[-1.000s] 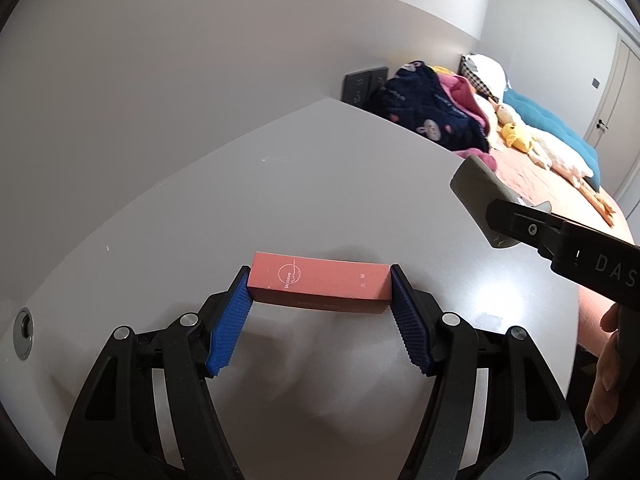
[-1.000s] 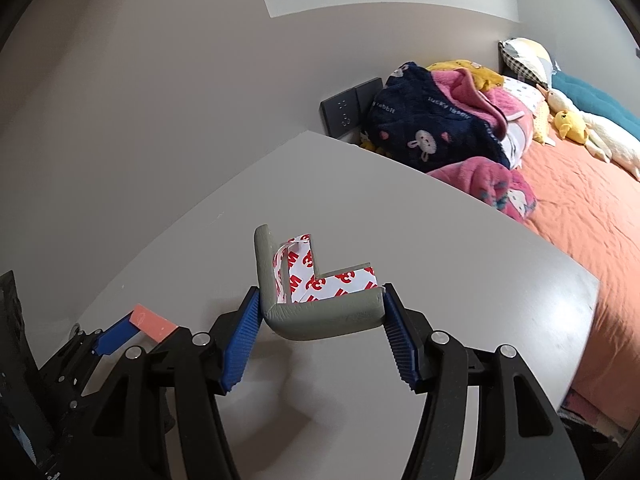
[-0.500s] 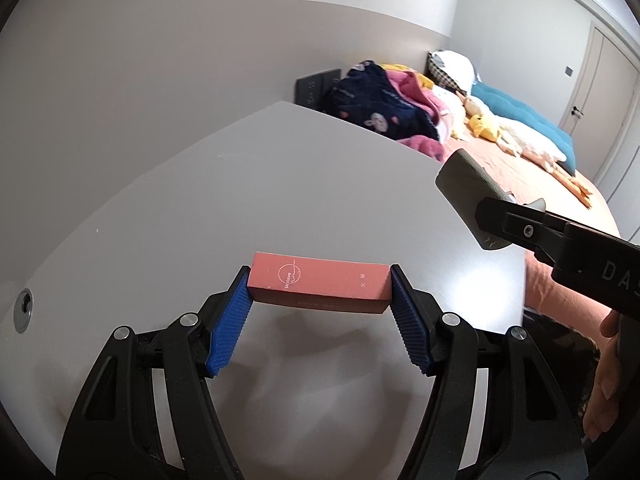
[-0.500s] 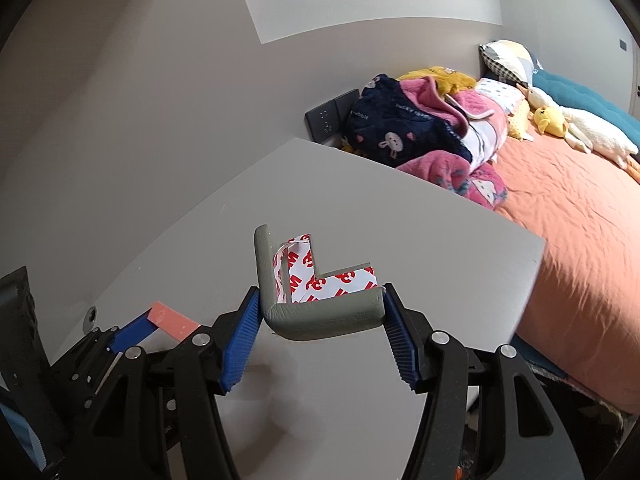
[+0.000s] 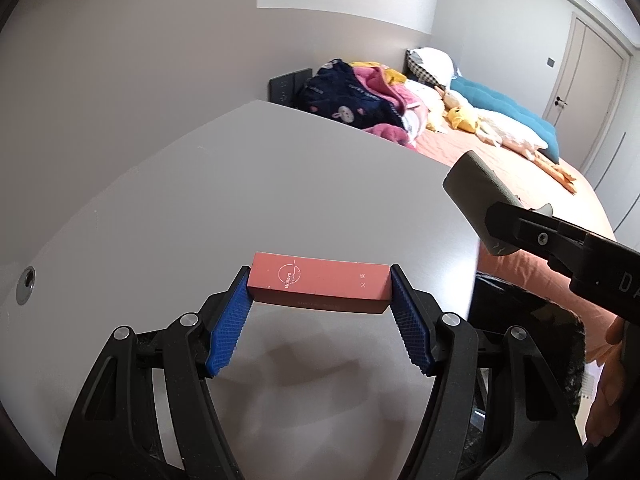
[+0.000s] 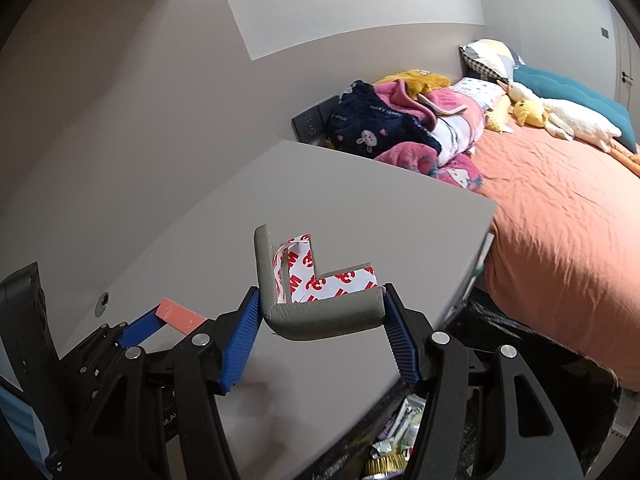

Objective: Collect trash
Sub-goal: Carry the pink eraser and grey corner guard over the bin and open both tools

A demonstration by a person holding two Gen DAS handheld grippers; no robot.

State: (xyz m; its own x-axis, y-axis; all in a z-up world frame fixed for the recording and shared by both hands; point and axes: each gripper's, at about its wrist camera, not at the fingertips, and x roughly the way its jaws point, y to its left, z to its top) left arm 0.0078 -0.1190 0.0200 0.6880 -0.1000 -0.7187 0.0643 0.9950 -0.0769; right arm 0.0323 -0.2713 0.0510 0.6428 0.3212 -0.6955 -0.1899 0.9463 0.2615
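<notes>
Grey table (image 5: 248, 184) | left gripper (image 5: 319, 287) clamps pink box (image 5: 320, 282) | right gripper (image 6: 322, 312) clamps grey corner guard (image 6: 320, 312)

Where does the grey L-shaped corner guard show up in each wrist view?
Left wrist: the grey corner guard juts in at the right edge, only its grey end showing, clamped in the right tongs.
Right wrist: the same guard sits at lower centre between the blue pads, its red-printed white backing facing the camera.
Shared landmark: the dark wall socket panel behind the table's far corner.
</notes>
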